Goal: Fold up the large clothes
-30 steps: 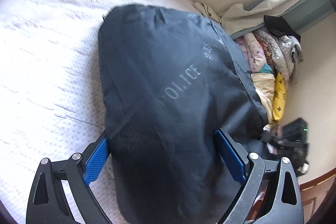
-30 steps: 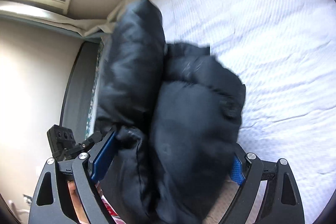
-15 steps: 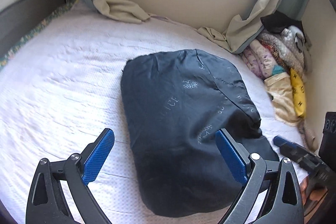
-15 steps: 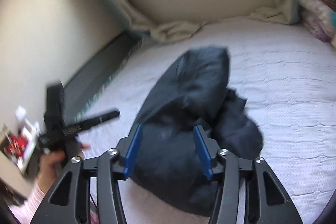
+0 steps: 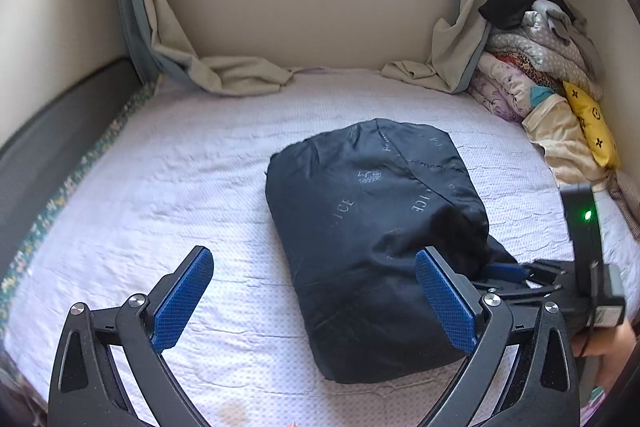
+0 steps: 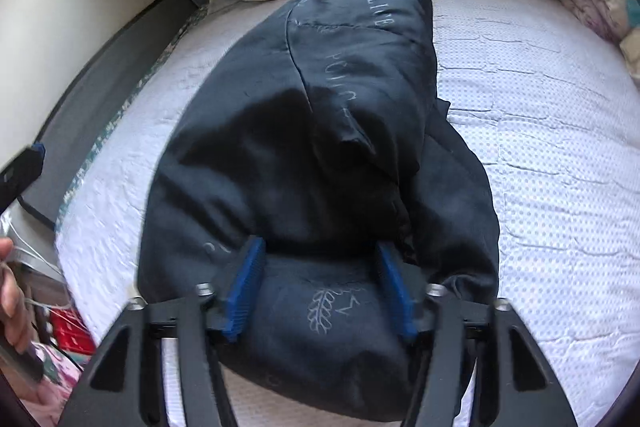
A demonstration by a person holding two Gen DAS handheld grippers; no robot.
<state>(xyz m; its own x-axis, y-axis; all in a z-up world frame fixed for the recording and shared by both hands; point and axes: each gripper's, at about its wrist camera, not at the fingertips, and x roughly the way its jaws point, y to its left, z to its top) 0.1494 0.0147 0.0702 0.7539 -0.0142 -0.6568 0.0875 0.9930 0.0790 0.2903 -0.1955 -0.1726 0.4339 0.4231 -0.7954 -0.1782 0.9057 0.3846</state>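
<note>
Left wrist view: left gripper (image 5: 314, 301) released, empty; folded dark navy padded jacket (image 5: 372, 227) lies mid white bedspread (image 5: 180, 179), at two o'clock. Right gripper (image 6: 320, 291), jaws just reopening, straddles a bulge; contact unclear. Advise pressing folds flat, evenly. Underside layers hidden.

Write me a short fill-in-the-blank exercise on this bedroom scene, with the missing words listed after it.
1. The folded dark jacket lies on the white ____.
2. The left claw stands open with ____ between its fingers.
3. Light lettering on the jacket spells ____.
4. The stack of folded clothes sits in the corner under the ____.

Missing words: bed; nothing; POLICE; window
</note>
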